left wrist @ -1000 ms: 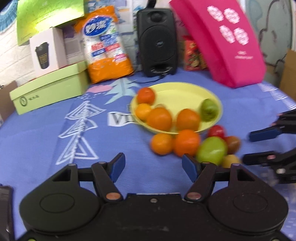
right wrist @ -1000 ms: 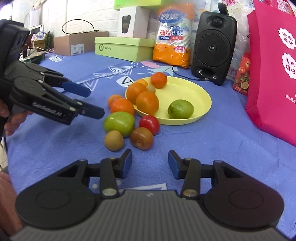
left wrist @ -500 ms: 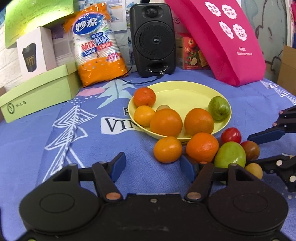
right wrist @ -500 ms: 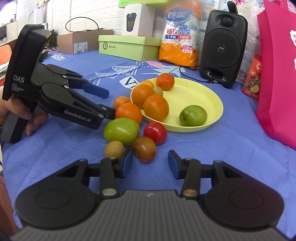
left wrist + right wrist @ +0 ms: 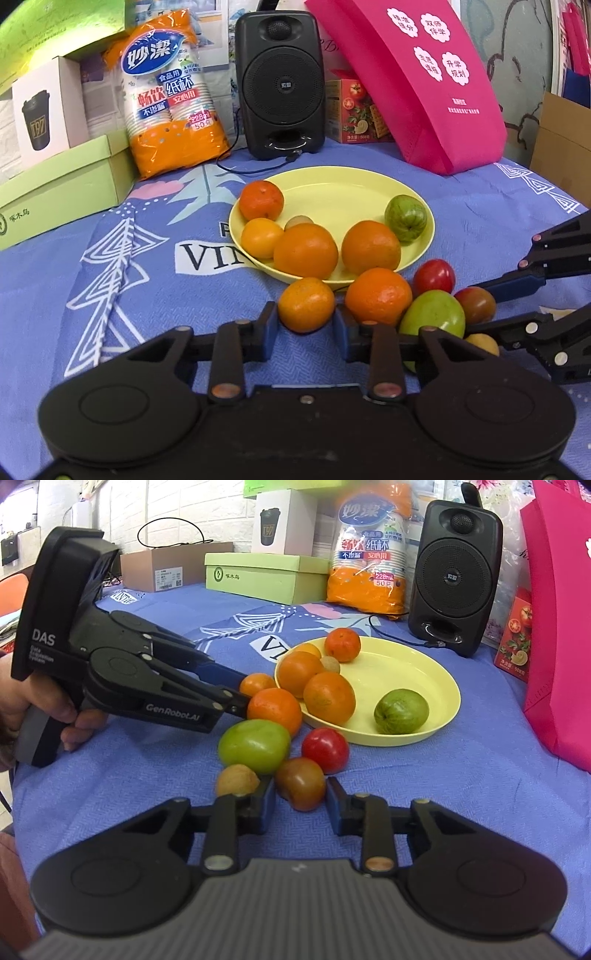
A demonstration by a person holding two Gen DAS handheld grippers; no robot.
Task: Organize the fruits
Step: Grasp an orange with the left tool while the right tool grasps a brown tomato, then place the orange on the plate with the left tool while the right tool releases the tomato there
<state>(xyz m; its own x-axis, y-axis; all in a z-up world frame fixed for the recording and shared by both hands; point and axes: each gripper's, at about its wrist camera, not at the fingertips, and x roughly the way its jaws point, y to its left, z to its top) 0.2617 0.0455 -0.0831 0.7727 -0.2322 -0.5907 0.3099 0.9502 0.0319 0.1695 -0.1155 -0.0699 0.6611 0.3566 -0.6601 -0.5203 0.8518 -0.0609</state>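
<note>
A yellow plate (image 5: pixel 332 181) (image 5: pixel 439 686) holds several oranges and a green fruit (image 5: pixel 400 710). In front of it on the blue cloth lie a small orange (image 5: pixel 306 304), a bigger orange (image 5: pixel 378 295), a green tomato (image 5: pixel 255 744), a red tomato (image 5: pixel 325 749), a dark red-brown tomato (image 5: pixel 301 788) and a little brown fruit (image 5: pixel 236 781). My left gripper (image 5: pixel 304 322) is closing, and its pads touch both sides of the small orange. My right gripper (image 5: pixel 299 797) is closing too, its pads against the dark tomato. A hand grips the left gripper's handle (image 5: pixel 55 716).
At the back stand a black speaker (image 5: pixel 282 81), an orange pack of paper cups (image 5: pixel 170 92), green boxes (image 5: pixel 62 181), a white cup box and a pink bag (image 5: pixel 424 81). The speaker's cable (image 5: pixel 251 168) runs near the plate's far rim.
The left gripper came forward and down to the small orange, and its jaws narrowed onto it. The right gripper's jaws closed in on the dark tomato, with the hand barely shifting.
</note>
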